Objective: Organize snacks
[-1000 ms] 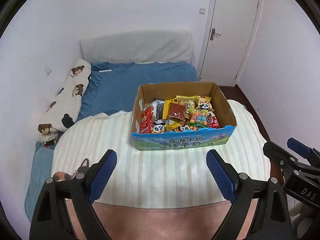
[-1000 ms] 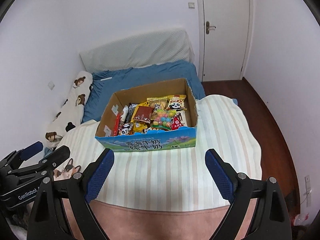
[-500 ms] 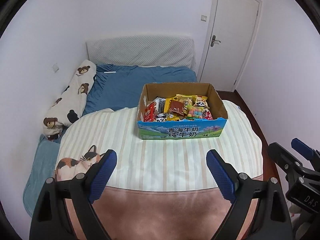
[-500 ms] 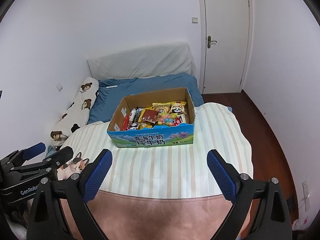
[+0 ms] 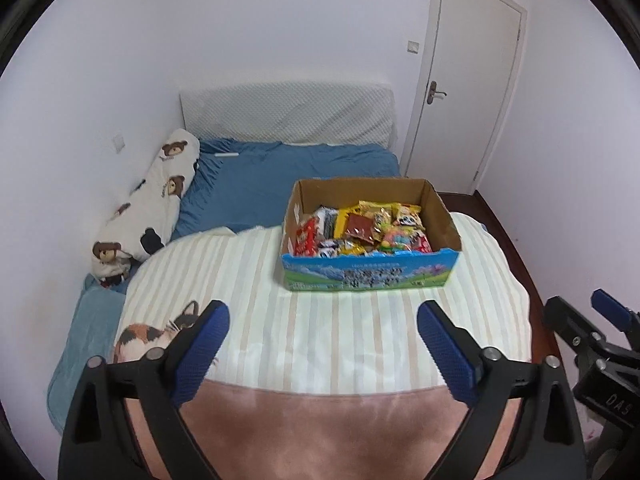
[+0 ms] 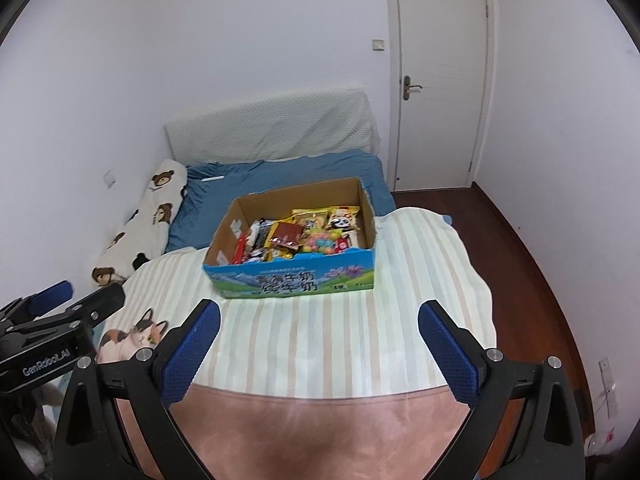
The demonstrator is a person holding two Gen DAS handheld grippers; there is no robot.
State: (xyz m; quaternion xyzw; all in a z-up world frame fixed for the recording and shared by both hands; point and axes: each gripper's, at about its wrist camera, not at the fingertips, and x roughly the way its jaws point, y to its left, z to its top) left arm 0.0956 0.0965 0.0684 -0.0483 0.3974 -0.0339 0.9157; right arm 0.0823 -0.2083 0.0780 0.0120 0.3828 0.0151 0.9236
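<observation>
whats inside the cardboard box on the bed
The cardboard box holds a loose pile of snack packets: yellow, red and brown wrappers, one with a panda face. Whatever lies under the top layer, and the box floor, is covered.

Both grippers same build: black plastic frames, silver screw heads at the pivots, blue textured pads on the fingers (image 5: pixel 448 354). Left gripper (image 6: pixel 60 320) body has white "GenRobot.AI" lettering.

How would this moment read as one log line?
left gripper: opening, empty | right gripper: opening, empty | open cardboard snack box: full, on striped blanket
</observation>
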